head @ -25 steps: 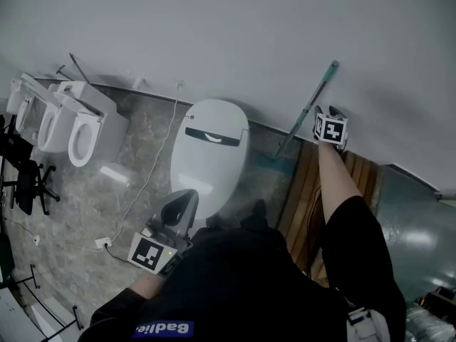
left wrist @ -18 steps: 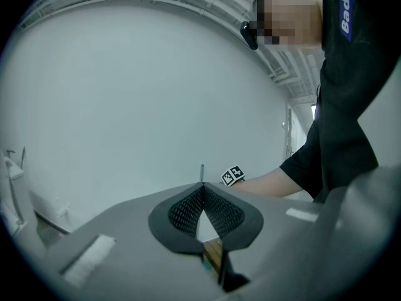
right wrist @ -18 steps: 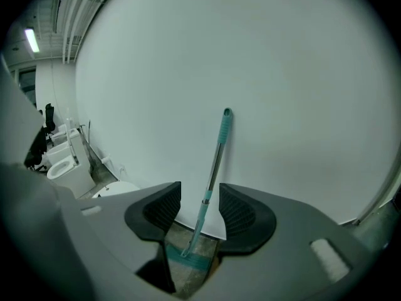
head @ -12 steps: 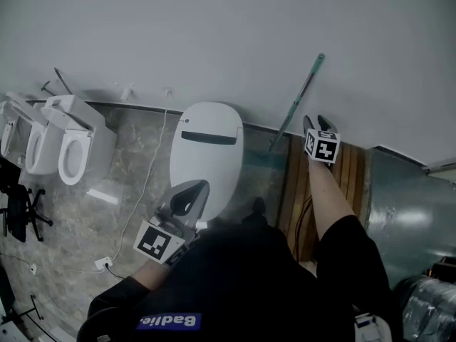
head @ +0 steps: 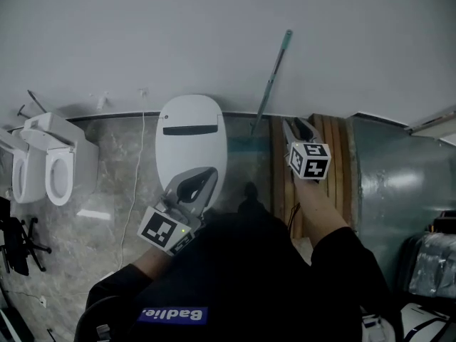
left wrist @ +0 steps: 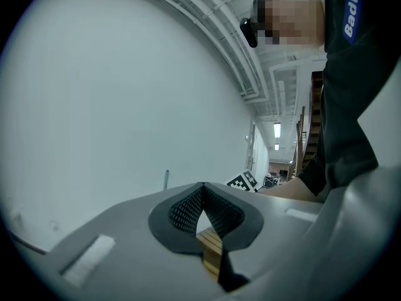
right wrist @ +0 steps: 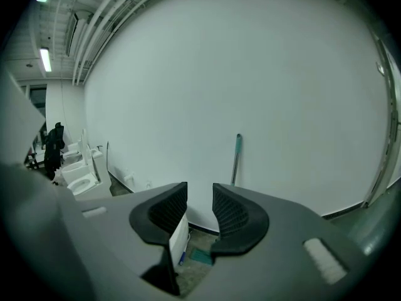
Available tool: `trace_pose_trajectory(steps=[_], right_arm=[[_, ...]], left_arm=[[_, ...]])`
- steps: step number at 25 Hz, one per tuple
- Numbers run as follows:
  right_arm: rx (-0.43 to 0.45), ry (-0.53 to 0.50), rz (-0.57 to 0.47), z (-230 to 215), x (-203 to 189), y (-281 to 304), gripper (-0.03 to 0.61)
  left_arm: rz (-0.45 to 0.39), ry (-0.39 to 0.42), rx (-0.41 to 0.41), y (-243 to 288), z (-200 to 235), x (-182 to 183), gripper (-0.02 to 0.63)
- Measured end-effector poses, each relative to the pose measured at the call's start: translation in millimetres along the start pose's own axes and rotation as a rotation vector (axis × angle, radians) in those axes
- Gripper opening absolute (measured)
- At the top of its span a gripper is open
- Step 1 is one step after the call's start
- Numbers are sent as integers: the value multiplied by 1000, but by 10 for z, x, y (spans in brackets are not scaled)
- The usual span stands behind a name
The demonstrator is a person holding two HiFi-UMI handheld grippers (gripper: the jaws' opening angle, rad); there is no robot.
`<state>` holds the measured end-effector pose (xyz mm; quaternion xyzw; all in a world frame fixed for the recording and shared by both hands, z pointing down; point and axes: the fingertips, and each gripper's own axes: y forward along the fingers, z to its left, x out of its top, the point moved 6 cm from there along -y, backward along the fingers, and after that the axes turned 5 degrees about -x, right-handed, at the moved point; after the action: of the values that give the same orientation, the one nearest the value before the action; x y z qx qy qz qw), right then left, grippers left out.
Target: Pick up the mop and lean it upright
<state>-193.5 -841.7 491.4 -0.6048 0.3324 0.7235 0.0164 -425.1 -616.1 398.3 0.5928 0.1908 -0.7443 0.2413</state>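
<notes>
Nearest the camera, the person's dark sleeves reach forward, each hand carrying a tool. The left tongs [head: 199, 180] are held low over the front edge of a white toilet [head: 189, 130]. Their pads are pressed together at the tips, closed on nothing; the left gripper view shows only a slice of wooden boards [left wrist: 212, 248] through the small gap below the tips.

The right tongs [head: 293, 127] are held further forward, above the wooden boards [head: 324, 184] that lie on the floor to the right of the toilet. In the right gripper view their pads [right wrist: 230, 212] stand apart and are closing, with nothing between them; only the toilet's edge and the floor show through the gap.

A thin white cable [head: 134, 184] trails across the mottled floor [head: 107, 191] left of the toilet, and a row of more toilets [head: 50, 166] stands against the wall further left.

Beyond both tongs, the mop [head: 272, 77] stands upright and leans against the pale wall [head: 178, 34]. Its teal head rests on the floor between the toilet and the boards, and its teal-tipped handle slants up the wall. It is well apart from either pair of tongs.
</notes>
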Motion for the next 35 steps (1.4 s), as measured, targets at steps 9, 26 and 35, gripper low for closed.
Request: trace_pose_trajectory(steps=[9,26,35], right_arm=[[113,35,-19,285,-184,-769,73],[435,29,-149,-51,-598,-2176,5],[495,97,-155,-404,-908,-2634,5]], left_arm=[[-11,-17,-101,320,-292,-9,19],[97,-21,-31,1051,-1675,-257,18],[160,6,-9,1152,-2266,-368,19]])
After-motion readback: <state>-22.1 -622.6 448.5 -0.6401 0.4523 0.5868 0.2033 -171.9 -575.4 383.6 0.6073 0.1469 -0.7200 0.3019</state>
